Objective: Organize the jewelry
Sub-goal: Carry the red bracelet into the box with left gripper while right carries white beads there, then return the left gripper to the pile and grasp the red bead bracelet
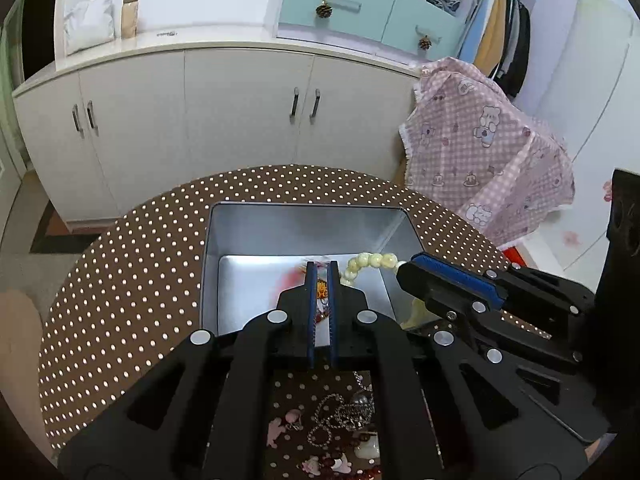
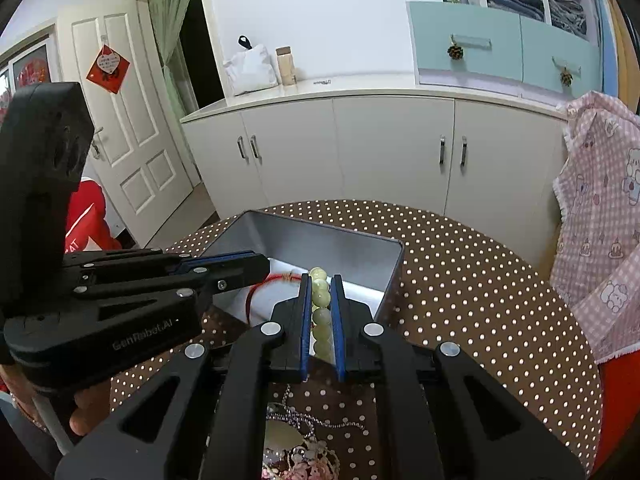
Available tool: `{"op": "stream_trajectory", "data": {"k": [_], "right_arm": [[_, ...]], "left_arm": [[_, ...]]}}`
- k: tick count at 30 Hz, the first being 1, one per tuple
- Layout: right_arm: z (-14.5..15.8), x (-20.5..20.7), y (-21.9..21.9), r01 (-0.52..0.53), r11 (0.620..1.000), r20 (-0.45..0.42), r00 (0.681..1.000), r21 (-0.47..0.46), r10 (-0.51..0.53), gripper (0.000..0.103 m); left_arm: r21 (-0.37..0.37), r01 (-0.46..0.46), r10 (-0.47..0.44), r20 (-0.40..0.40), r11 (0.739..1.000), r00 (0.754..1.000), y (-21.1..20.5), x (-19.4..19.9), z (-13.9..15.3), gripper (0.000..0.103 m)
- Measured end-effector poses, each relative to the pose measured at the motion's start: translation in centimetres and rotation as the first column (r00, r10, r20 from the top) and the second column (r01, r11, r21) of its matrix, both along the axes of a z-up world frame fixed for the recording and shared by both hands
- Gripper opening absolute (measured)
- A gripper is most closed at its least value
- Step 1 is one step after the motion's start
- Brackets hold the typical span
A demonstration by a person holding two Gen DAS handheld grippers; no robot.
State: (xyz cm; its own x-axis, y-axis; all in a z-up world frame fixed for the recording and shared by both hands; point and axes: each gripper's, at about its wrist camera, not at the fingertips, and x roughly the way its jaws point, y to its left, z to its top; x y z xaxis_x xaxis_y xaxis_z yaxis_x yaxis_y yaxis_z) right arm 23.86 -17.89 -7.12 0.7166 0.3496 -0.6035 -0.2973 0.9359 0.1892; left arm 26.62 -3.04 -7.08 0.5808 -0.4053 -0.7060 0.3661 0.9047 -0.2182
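— What is held by the left hand-held gripper (image 1: 322, 270)?
— A red cord bracelet (image 1: 322, 294) is clamped, over the open metal tin (image 1: 256, 236).
— And the right hand-held gripper (image 2: 321, 280)?
— A pale green bead bracelet (image 2: 321, 300) is pinched above the tin's near edge, on the polka-dot desk (image 2: 480, 280).

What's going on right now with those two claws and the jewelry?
Left gripper shut on red cord bracelet. Right gripper shut on pale green bead bracelet. Both over open tin. More jewelry waits on table; nothing blocking.
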Motion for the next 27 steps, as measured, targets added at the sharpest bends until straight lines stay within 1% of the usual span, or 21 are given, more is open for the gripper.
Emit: {"op": "stream_trajectory", "data": {"k": [3,5,7,11,15,21,24,27], "right_arm": [[0.3,-0.6,-0.4,0.005,1.0,0.007,1.0,0.02,-0.005,0.012],[0.7,-1.1,-0.7,0.014,1.0,0.02,1.0,0.026,-0.014,0.021],[1.2,-1.8,-1.1,0.021,0.999,0.033,0.999,0.042,-0.023,0.024],[2.1,-3.4,-1.5,0.025,0.998,0.054,0.998,0.051,-0.028,0.027],[2.4,-5.7,-1.2,0.018,0.999,0.068,0.997,0.031,-0.02,0.03],[1.7,-8.2,-1.0,0.019,1.0,0.064,0.998,0.011,-0.02,0.033],[1.0,-9.2,-0.8,0.027,1.0,0.057,0.998,0.004,-0.027,0.036],[-0.1,-9.9,-0.6,0.02,1.0,0.029,0.999,-0.001,-0.02,0.037]], "left_arm": [[0.007,0.003,-0.003,0.002,1.0,1.0,0.2,-0.6,0.4,0.006],[0.014,0.002,-0.002,0.011,1.0,1.0,0.3,-1.1,0.7,0.006],[0.021,-0.002,0.001,0.021,1.0,1.0,0.4,-1.6,1.1,0.006],[0.045,-0.015,0.013,0.057,0.999,0.998,0.9,-3.3,1.8,0.006],[0.055,-0.03,0.025,0.086,0.998,0.996,1.4,-5.1,2.4,0.006],[0.082,-0.048,0.039,0.117,0.995,0.992,1.9,-7.8,2.4,0.006],[0.058,-0.043,0.037,0.107,0.997,0.994,2.5,-9.0,1.8,0.006],[0.054,-0.045,0.04,0.1,0.997,0.994,2.5,-9.9,1.0,0.006]]}}
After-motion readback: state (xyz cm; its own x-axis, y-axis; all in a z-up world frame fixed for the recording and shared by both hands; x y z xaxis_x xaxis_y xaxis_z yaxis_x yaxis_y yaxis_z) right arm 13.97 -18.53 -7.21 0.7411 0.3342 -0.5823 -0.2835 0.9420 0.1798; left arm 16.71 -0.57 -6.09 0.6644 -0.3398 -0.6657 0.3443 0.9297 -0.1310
